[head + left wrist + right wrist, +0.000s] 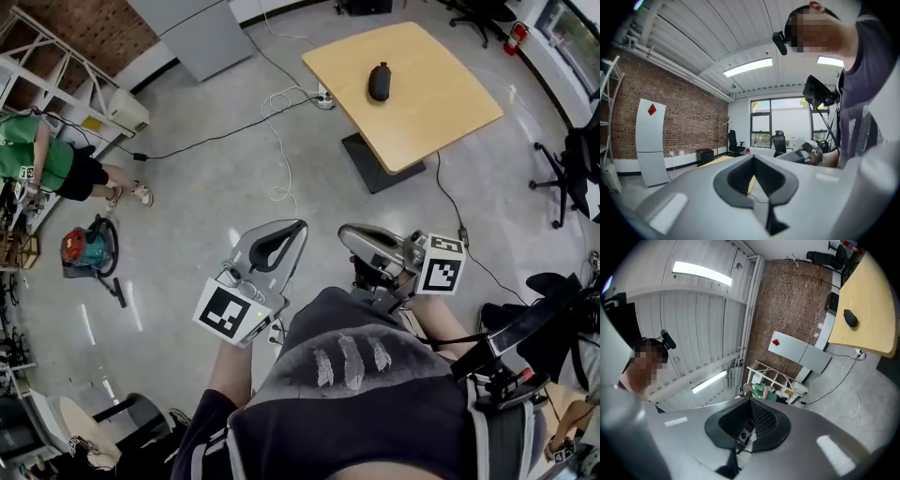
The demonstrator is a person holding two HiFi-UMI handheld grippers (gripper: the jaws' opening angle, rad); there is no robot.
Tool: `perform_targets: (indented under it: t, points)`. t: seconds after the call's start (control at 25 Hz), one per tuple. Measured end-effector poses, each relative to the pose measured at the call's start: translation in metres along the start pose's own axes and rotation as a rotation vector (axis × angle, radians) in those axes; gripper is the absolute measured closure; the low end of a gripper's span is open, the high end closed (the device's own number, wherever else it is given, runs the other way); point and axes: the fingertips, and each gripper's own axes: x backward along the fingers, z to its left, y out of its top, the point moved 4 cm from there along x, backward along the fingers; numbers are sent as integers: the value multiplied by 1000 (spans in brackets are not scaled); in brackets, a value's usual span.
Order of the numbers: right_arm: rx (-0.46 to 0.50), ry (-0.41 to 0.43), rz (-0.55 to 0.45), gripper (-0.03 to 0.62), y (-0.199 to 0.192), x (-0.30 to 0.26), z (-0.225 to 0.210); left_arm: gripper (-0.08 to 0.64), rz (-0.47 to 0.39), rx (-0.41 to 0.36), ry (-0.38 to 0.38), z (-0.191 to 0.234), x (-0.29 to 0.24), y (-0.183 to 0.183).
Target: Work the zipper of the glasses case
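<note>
The black glasses case lies on a light wooden table far ahead of me, out of reach of both grippers. My left gripper is held close to my body, jaws shut with nothing between them. Beside it, my right gripper is also shut and empty. In the left gripper view the closed fingertips point across the room, level with a sliver of the table. In the right gripper view the closed jaws point upward, and the case shows small on the table at the right edge.
Cables trail over the grey floor to a power strip by the table base. A red and teal vacuum cleaner stands at the left near a person in green. Black office chairs are on the right.
</note>
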Motion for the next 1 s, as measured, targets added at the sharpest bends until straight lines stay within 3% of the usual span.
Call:
perform_targets:
  t: [0.44,0.6,1.0]
  points:
    - [-28,7,28,591,74,24,-37,558,46,-25,19,15,-88,25]
    - [-44,-17,19,591,97,15,-56,558,63,-21,19,40,-107,28]
    - [-10,-115,-7,591,125,-16,-85,558,13,2,-34,104,-129,20]
